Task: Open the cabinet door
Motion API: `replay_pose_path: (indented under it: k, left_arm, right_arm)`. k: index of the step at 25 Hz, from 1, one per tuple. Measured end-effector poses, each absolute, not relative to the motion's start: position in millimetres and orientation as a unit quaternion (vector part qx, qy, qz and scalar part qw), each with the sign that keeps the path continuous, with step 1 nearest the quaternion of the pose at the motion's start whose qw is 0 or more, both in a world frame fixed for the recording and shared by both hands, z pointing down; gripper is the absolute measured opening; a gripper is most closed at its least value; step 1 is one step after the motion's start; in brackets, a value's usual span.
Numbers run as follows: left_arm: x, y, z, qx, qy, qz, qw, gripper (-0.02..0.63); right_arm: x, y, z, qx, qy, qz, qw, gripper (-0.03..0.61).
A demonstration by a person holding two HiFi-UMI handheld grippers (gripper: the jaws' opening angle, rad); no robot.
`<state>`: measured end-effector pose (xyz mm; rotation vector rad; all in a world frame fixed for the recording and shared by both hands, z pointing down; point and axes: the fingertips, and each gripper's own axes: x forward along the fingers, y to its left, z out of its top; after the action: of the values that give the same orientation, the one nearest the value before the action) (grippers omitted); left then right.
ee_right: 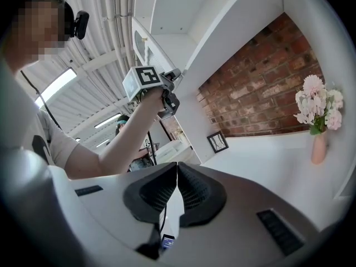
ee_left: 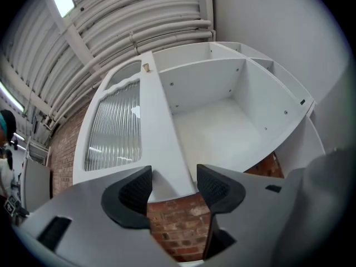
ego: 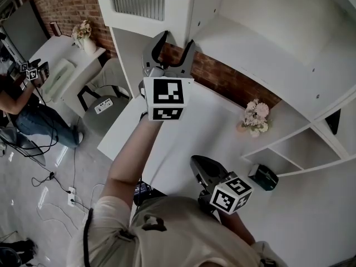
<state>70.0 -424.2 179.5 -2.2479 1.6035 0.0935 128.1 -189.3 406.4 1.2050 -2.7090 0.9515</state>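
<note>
Hanging swung out from its shelving, cabinet door [ee_left: 114, 127]. Left gripper [ee_left: 173, 177]: jaws spread astride the door edge, unpinched. Right gripper [ee_right: 178, 171]: jaws together, empty. Straight withdrawal is advised, lest the edge be snagged.

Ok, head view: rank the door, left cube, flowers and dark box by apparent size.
1. door
2. left cube, which looks bigger because it is near the camera
3. flowers
4. dark box, only slightly smaller than the flowers
</note>
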Motion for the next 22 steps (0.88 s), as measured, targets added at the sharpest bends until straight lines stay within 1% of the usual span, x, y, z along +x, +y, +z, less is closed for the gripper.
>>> replay_pose_path:
  k: [3,5,12,22]
  left_arm:
    - [73,-424,181,-0.783,0.584,0.028,0.213,0.246]
    - [74,-422,181,-0.78,0.586,0.03,0.218,0.245]
    - [72,-422,183,-0.781,0.582,0.034,0.223,0.244]
    - [66,-416,186,-0.799,0.562,0.041,0.21,0.239]
  right_arm:
    - [132,-187,407,0.385,-0.87,0.307,0.009,0.028]
    - [134,-186,408,0.386,-0.87,0.308,0.007,0.028]
    - [135,-187,408,0.387,-0.87,0.306,0.003,0.028]
    - [141,-185,408,0.396,-0.865,0.307,-0.009,0.028]
